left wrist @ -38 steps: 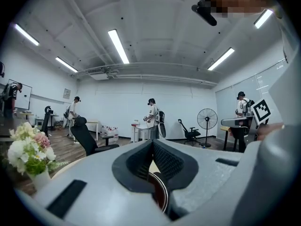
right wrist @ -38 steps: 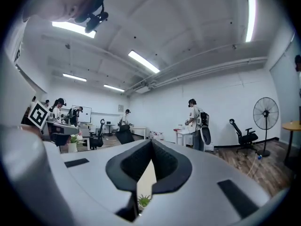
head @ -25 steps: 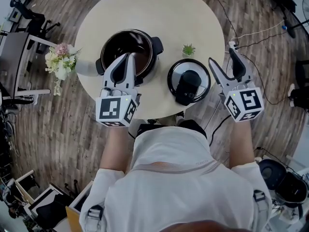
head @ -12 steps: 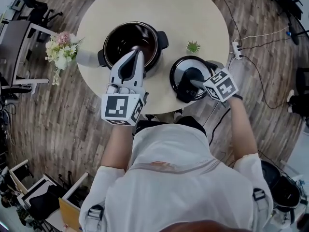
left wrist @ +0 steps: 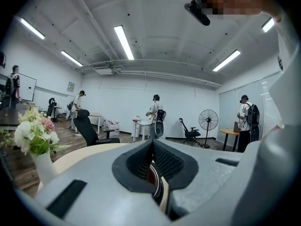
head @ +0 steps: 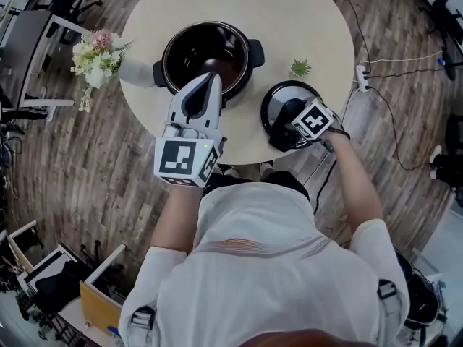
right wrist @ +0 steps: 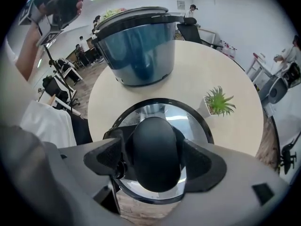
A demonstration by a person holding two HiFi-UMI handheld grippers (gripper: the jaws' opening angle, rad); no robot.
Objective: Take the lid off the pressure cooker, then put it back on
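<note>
Round beige counter. Open dark pressure cooker pot sits near the far-left edge. Round glass-and-chrome lid lies flat by the near-right edge, apart from the pot, with a small green potted plant just beyond it.

Right hand-held gripper points steeply down over the lid. Its jaws have just been opening and now stand wide apart, straddling the lid's black oval handle without clamping it.

Left hand-held gripper is about level above the near edge, its tips over the pot's near rim. Jaws together, nothing between them.
</note>
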